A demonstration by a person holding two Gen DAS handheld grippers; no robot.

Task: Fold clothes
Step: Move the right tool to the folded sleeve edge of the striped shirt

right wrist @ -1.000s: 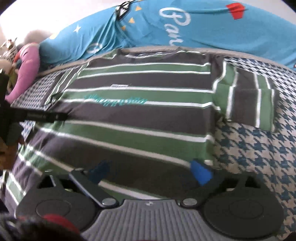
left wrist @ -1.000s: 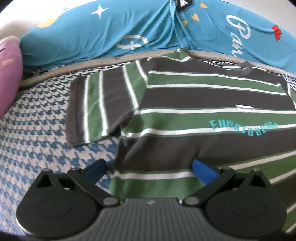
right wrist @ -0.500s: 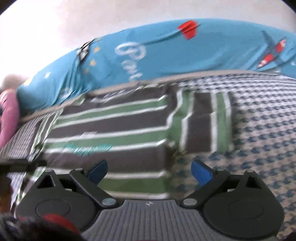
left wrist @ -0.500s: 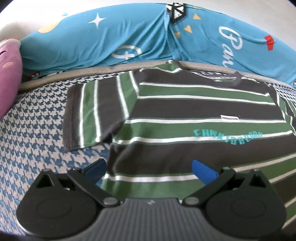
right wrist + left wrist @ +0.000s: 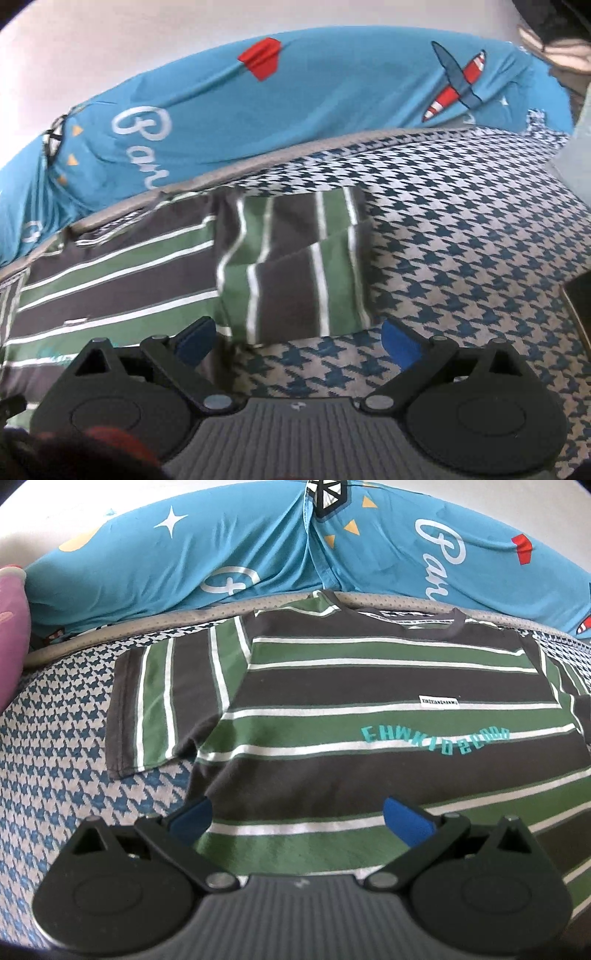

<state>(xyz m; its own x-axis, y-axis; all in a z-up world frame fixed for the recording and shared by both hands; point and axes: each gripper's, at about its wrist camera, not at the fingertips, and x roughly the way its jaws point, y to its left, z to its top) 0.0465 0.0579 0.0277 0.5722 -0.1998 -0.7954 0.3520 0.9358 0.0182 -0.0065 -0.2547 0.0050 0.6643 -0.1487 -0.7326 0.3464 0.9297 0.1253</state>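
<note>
A T-shirt [image 5: 369,716] with green, dark grey and white stripes and teal lettering lies flat, front up, on a houndstooth bed cover. Its collar points away from me and its left sleeve [image 5: 162,705] is spread out flat. My left gripper [image 5: 297,814] hovers open over the shirt's lower left part, holding nothing. In the right wrist view the shirt's right sleeve [image 5: 295,266] lies just ahead, slightly rumpled. My right gripper [image 5: 297,338] is open just short of that sleeve's lower edge, with the bed cover between its blue pads.
A blue printed quilt [image 5: 258,550] is bunched along the far side of the bed, behind a grey piped edge [image 5: 147,627]. A pink cushion [image 5: 11,627] sits at far left. Houndstooth cover [image 5: 461,240] spreads right of the shirt, with a dark object [image 5: 580,295] at the right edge.
My right gripper has swung right from over the shirt's body to its right sleeve. My left gripper has shifted slightly, keeping the shirt's lower left part below it. Both stayed open.
</note>
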